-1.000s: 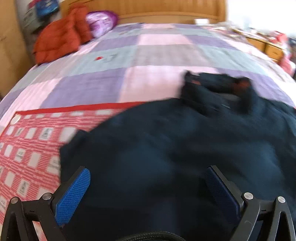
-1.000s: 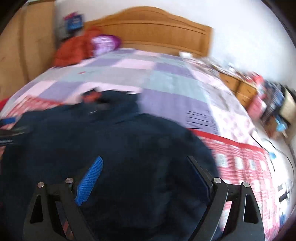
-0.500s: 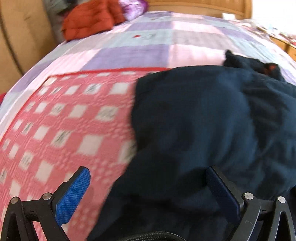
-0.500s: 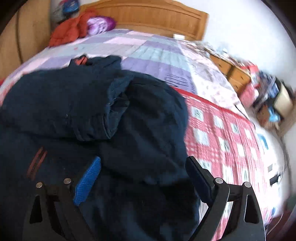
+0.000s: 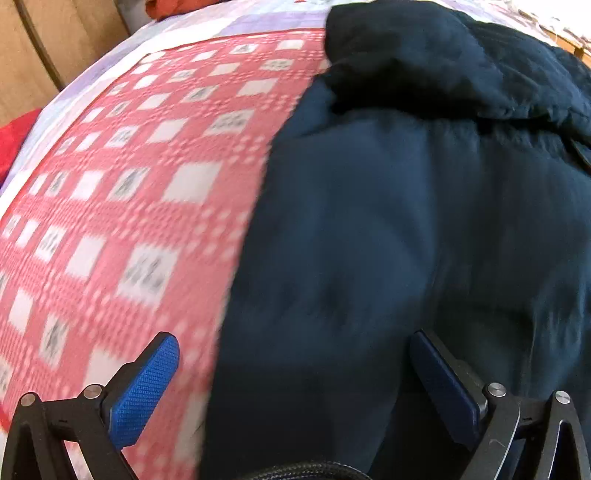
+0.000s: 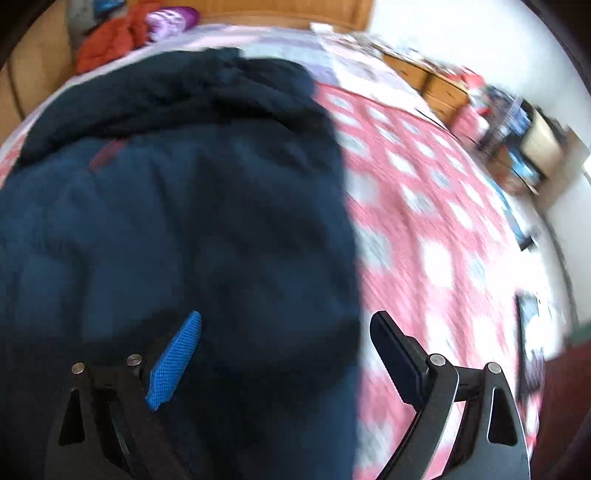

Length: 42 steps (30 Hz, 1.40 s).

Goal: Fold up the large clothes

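1. Lying on the bed, a red-and-white checked blanket (image 5: 122, 192) shows a woven, bumpy texture.
2. Spread wide, the left gripper (image 5: 295, 373) straddles the left edge of the dark navy jacket (image 5: 406, 221), soft and rumpled, upper part folded over.
3. Over the jacket's right edge, the right gripper (image 6: 284, 354) likewise gapes, holding nothing.

I count one dark navy garment (image 5: 406, 221), one red-checked blanket (image 5: 129, 184), one orange-red clothes heap (image 6: 110, 40), one purple bundle (image 6: 168, 20), two grippers.
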Motion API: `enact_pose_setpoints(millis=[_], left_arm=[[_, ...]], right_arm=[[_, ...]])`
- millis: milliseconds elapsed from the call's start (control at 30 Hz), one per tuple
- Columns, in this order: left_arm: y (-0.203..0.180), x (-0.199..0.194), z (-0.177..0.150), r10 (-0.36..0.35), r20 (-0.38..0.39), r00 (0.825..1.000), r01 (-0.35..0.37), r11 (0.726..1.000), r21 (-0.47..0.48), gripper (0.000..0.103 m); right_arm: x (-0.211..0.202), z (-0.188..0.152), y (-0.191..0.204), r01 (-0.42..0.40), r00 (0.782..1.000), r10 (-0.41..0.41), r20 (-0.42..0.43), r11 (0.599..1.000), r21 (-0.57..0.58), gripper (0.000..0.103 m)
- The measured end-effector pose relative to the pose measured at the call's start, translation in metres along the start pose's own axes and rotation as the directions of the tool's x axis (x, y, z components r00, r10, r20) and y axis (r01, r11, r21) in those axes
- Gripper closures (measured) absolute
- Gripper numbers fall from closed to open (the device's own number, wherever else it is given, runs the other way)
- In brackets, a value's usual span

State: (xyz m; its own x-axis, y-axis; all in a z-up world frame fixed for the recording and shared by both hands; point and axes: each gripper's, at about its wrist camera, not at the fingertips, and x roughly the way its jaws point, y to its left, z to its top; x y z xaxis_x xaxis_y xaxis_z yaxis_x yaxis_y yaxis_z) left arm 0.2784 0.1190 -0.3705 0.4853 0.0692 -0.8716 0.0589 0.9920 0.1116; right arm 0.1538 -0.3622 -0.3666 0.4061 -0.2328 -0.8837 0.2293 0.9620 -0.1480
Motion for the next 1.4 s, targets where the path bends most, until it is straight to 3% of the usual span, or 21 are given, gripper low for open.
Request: enact_pose_setpoints(millis=[67, 133, 233, 300, 400, 533, 700, 833, 1000, 1200, 1400], left_arm=[[0.007, -0.014, -0.009, 0.0, 0.012, 1.0, 0.0, 1.0, 0.014, 0.0], [0.005, -0.032, -0.017, -0.049, 0.041, 0.998, 0.048, 0.998, 0.032, 0.0], [-0.007, -0.041, -0.036, -0.105, 0.029, 0.994, 0.102, 0.991, 0.088, 0.0], [-0.015, -0.04, -0.052, -0.103, -0.009, 0.995, 0.103, 0.986, 0.128, 0.001], [-0.009, -0.045, -0.074, -0.05, -0.014, 0.999, 0.051, 0.994, 0.098, 0.001], [0.009, -0.055, -0.095, 0.006, -0.014, 1.0, -0.006, 1.0, 0.028, 0.0], [0.004, -0.08, -0.124, 0.109, -0.012, 0.994, -0.109, 0.994, 0.029, 0.001], [0.016, -0.093, -0.147, 0.145, -0.014, 0.989, -0.144, 0.989, 0.035, 0.001], [0.056, -0.109, -0.161, 0.151, 0.0, 0.989, -0.151, 0.988, 0.022, 0.001], [0.086, -0.158, -0.176, 0.162, 0.102, 0.981, -0.17, 0.983, 0.07, 0.001], [0.085, -0.179, -0.201, 0.152, 0.111, 0.982, -0.16, 0.985, 0.06, 0.001]], right_arm=[[-0.019, -0.021, -0.011, 0.042, 0.999, -0.041, -0.028, 0.999, 0.033, 0.009], [-0.039, -0.037, -0.009, 0.077, 0.997, -0.075, -0.034, 0.996, 0.037, 0.009], [-0.062, -0.06, 0.007, 0.06, 0.997, -0.058, -0.047, 0.998, 0.03, 0.009], [-0.064, -0.074, 0.022, 0.047, 0.996, -0.046, -0.071, 0.999, 0.017, 0.009], [-0.061, -0.102, 0.028, 0.017, 0.996, -0.015, -0.093, 1.0, 0.02, 0.009], [-0.06, -0.122, 0.006, -0.062, 0.998, 0.063, -0.032, 0.998, 0.03, 0.009], [-0.069, -0.158, -0.038, -0.047, 0.997, 0.048, -0.053, 0.999, 0.012, 0.009], [-0.1, -0.188, -0.076, 0.057, 0.998, -0.056, -0.043, 0.998, 0.031, 0.009], [-0.153, -0.232, -0.106, 0.246, 0.968, -0.238, -0.074, 0.962, 0.118, 0.009], [-0.209, -0.268, -0.074, 0.287, 0.958, -0.284, -0.041, 0.946, 0.151, 0.009], [-0.199, -0.282, -0.019, 0.212, 0.977, -0.206, -0.061, 0.971, 0.114, 0.009]])
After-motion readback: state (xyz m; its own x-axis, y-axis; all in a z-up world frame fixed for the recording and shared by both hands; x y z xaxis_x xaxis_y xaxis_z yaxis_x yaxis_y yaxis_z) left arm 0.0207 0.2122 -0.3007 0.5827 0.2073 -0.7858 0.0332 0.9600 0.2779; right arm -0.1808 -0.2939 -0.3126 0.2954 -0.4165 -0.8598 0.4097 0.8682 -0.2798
